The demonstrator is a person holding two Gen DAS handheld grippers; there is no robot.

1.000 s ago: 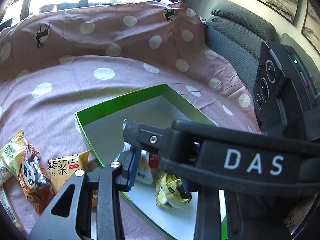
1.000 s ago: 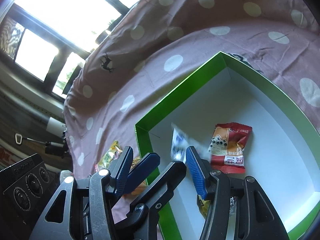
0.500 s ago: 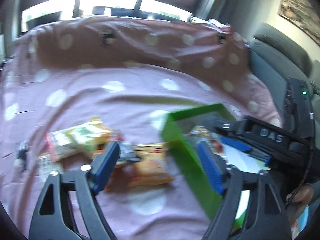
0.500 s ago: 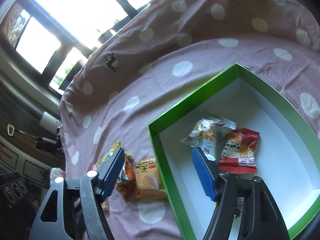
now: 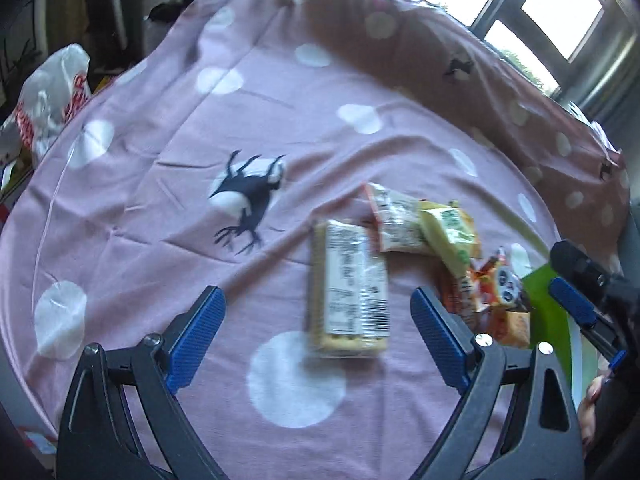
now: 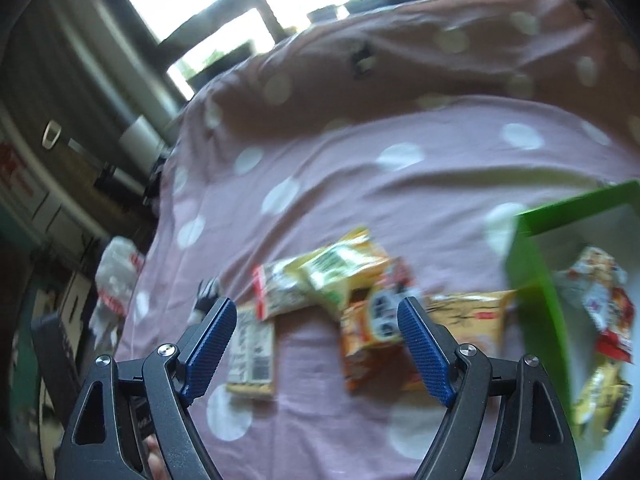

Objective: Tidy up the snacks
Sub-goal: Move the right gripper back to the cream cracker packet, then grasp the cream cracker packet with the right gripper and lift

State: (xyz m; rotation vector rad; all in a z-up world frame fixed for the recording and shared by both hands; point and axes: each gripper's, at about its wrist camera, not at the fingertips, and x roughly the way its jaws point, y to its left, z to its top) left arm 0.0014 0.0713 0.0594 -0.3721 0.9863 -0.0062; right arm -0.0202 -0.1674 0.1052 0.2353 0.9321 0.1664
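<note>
A pile of snack packets lies on the pink dotted cloth [image 5: 168, 128]. A flat cracker pack [image 5: 348, 288] lies nearest, between and just beyond the fingers of my open, empty left gripper [image 5: 316, 320]. Behind it are a white-red packet [image 5: 394, 218], a yellow-green packet [image 5: 452, 236] and an orange panda packet [image 5: 500, 284]. My right gripper [image 6: 316, 328] is open and empty above the pile, with the orange panda packet [image 6: 372, 328] by its right finger. The green box [image 6: 536, 276] at right holds several packets [image 6: 600, 292].
The right gripper's fingers [image 5: 568, 304] show at the right edge of the left wrist view, over the green box [image 5: 548, 312]. A white plastic bag [image 5: 48, 100] lies off the cloth's left edge. Windows stand behind the cloth-covered back.
Both grippers have swung left, away from the green box and over the snack pile. The packet dropped from the right gripper now lies in the box. Both views are motion-blurred.
</note>
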